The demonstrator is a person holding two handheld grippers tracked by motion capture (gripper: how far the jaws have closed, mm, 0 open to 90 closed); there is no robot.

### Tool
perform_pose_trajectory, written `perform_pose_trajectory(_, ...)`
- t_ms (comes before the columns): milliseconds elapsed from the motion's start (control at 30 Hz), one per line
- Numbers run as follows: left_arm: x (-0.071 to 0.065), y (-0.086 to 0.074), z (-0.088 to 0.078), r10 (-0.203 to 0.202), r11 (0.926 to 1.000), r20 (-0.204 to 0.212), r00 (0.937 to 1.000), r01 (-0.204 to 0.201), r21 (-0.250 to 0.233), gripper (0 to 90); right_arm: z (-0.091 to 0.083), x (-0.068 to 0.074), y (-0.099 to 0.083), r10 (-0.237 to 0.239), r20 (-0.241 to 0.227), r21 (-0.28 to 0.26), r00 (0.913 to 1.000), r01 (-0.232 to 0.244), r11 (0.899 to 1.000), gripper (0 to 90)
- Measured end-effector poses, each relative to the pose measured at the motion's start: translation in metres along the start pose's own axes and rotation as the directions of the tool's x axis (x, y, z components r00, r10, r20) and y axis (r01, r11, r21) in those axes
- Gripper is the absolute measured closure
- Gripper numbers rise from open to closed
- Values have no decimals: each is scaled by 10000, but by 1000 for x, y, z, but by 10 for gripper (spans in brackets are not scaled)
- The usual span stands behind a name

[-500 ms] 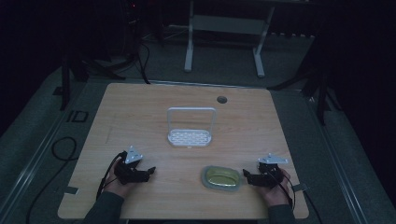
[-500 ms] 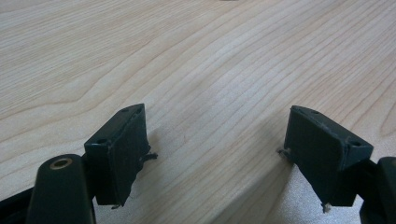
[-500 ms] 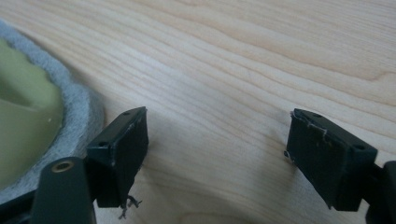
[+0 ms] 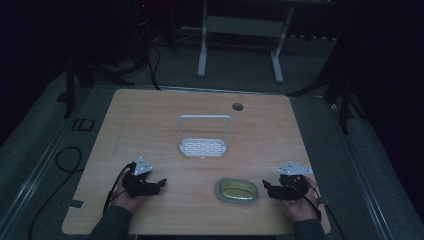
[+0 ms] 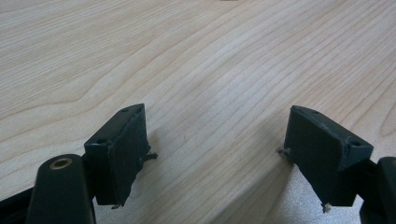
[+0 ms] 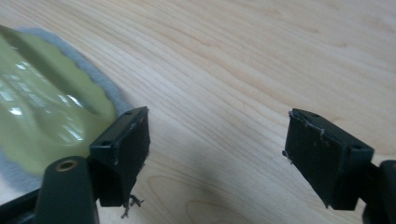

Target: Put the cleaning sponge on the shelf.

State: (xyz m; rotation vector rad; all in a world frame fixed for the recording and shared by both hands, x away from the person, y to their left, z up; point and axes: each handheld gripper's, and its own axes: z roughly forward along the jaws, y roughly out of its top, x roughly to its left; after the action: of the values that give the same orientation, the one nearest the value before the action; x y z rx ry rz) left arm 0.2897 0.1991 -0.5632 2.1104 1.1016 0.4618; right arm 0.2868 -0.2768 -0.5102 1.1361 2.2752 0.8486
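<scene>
Sitting on the bench (image 4: 150, 115), the dish (image 4: 237, 191) is just left of the right tongs (image 4: 267, 189); both right and left tongs (image 4: 161, 184) gape apart, empty.

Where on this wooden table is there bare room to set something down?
The light wooden table is bare along its far edge behind the white wire-handled rack, and on both sides of the rack. Bare wood also lies between the left gripper and the oval yellow-green dish. It is tightest between the dish and the right gripper.
</scene>
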Motion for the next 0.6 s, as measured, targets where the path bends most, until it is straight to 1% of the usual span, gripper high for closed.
perform_pose_trajectory(33, 0, 0, 0, -3, 10000, 0, 10000, 3, -2, 217, -3, 0, 2, -82, -90, 2, 9999, 82, 10000, 202)
perform_pose_trajectory(67, 0, 0, 0, -4, 10000, -1, 10000, 4, -4, 217, -7, 0, 5, -261, -97, 42, 9996, 261, 9997, 199)
perform_pose_trajectory(100, 0, 0, 0, -4, 10000, -1, 10000, 4, -4, 217, -7, 0, 5, -261, -97, 42, 9996, 261, 9997, 199)
perform_pose_trajectory(167, 0, 0, 0, -4, 10000, -1, 10000, 4, -2, 217, -11, 1, 9, -553, -216, 86, 9982, 555, 9984, 201)
perform_pose_trajectory(267, 0, 0, 0, -4, 10000, -1, 10000, 4, -4, 217, -12, 1, 9, -603, -227, 115, 9979, 606, 9981, 210)
perform_pose_trajectory(367, 0, 0, 0, -6, 10000, -1, 10000, 6, -5, 217, -16, 5, 16, -847, -510, 259, 9951, 861, 9960, 309)
perform_pose_trajectory(467, 0, 0, 0, -1, 10000, 0, 10000, 1, 1, 217, -17, 7, 20, -1076, -690, 447, 9918, 1108, 9928, 366)
perform_pose_trajectory(533, 0, 0, 0, -6, 10000, -1, 10000, 6, -7, 217, -18, 8, 22, -1260, -854, 446, 9883, 1301, 9905, 398)
perform_pose_trajectory(567, 0, 0, 0, -6, 10000, -1, 10000, 6, -7, 217, -18, 8, 22, -1260, -854, 446, 9883, 1301, 9905, 398)
perform_pose_trajectory(600, 0, 0, 0, -5, 10000, -1, 10000, 5, -4, 217, -18, 10, 24, -1420, -987, 458, 9849, 1471, 9881, 420)
